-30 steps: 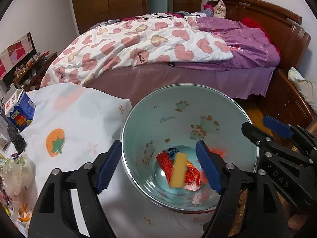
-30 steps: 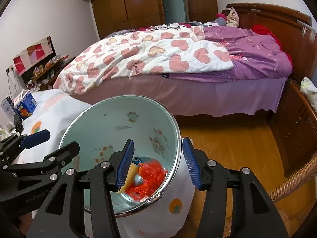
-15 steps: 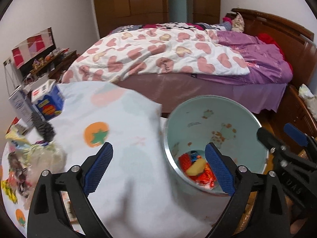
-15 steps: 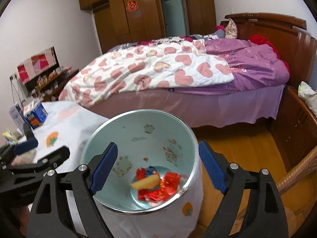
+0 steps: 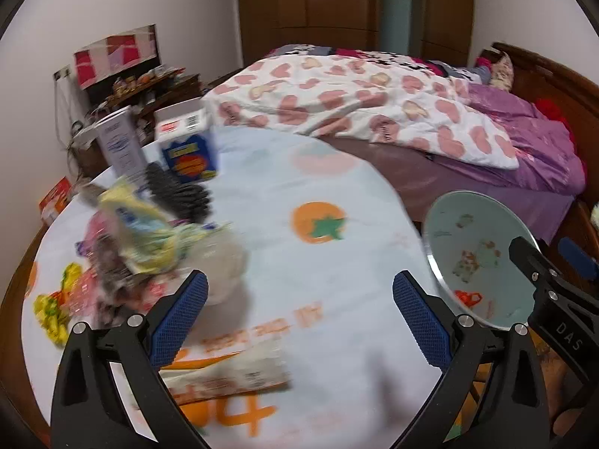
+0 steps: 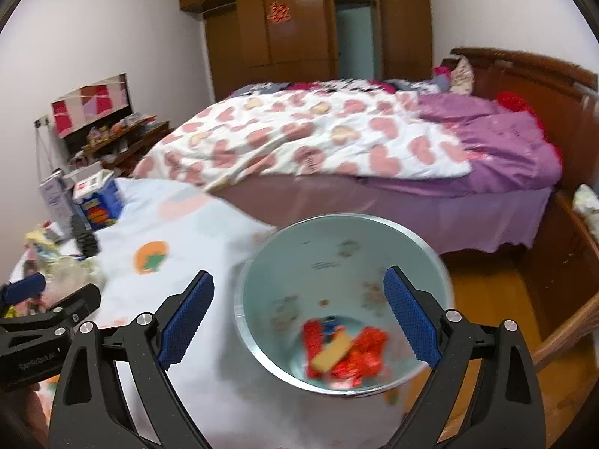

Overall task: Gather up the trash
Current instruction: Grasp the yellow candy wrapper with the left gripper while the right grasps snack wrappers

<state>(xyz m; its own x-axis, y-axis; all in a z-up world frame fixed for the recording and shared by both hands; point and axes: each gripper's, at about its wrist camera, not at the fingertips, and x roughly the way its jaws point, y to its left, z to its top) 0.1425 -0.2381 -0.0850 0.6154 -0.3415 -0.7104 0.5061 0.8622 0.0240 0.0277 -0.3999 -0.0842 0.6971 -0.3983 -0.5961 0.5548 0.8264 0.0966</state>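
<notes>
Left gripper [image 5: 299, 321] hangs over the table, jaws spread wide, nothing between the blue pads [image 5: 179, 318]. Right gripper [image 6: 299, 321] also spread wide, empty, poised above the trash bin [image 6: 262, 277].

Bin: pale blue-green inside with small cartoon prints and a metal rim, at the right edge of the table, on the bed side. In the right wrist view its bottom holds red wrappers [image 6: 359, 359], a yellow-tan flat piece [image 6: 333, 351] lying across them, and a bit of blue; all motion-blurred. In the left wrist view the bin [image 5: 483, 224] sits right of the left gripper, partly behind the black frame of the right gripper.

Table: round, covered by a white tablecloth [image 5: 318, 172] with orange fruit prints. Loose trash heap [image 5: 149, 239] on the left side: crumpled yellow-green and clear plastic, pinkish wrappers, a yellow wrapper [image 5: 52, 314] nearer the edge. Heavily blurred; single pieces hard to tell apart. A flat printed packet [image 5: 232, 370] with orange lettering lies near, between the left gripper's fingers.

Far left on the table: blue carton [image 5: 191, 157], a white-blue box [image 5: 119, 142] beside it, a dark ribbed object [image 5: 179, 194] in front of them.

Beyond the table: bed [image 6: 411, 209] with heart-print quilt [image 6: 307, 142] and purple cover; brown wardrobe [image 6: 299, 18] on the far wall.
</notes>
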